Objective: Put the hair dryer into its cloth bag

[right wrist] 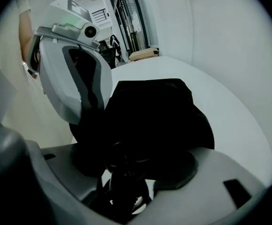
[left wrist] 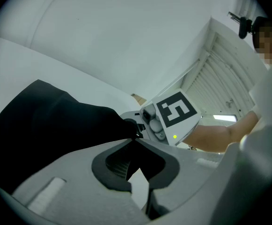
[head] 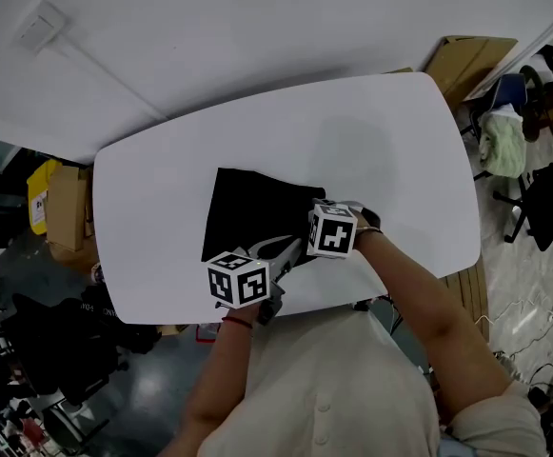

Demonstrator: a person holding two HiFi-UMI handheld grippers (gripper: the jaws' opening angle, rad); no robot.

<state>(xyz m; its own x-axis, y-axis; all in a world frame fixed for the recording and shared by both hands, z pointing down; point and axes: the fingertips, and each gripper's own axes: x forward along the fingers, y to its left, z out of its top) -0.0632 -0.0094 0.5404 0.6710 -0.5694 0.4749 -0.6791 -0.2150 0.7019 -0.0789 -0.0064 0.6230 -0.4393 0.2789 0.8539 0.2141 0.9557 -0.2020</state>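
The black cloth bag lies on the white table, its near end facing me. My left gripper is at that near edge, and in the left gripper view its jaws are shut on a fold of the bag. My right gripper points steeply down at the bag's right near corner. In the right gripper view its wide-set jaws hold the black hair dryer, which runs into the dark bag. Most of the dryer is hidden by cloth.
The table's near edge is right under my hands. Cardboard boxes stand past the far right corner and an office chair to the right. A yellow bin and boxes sit off the left edge.
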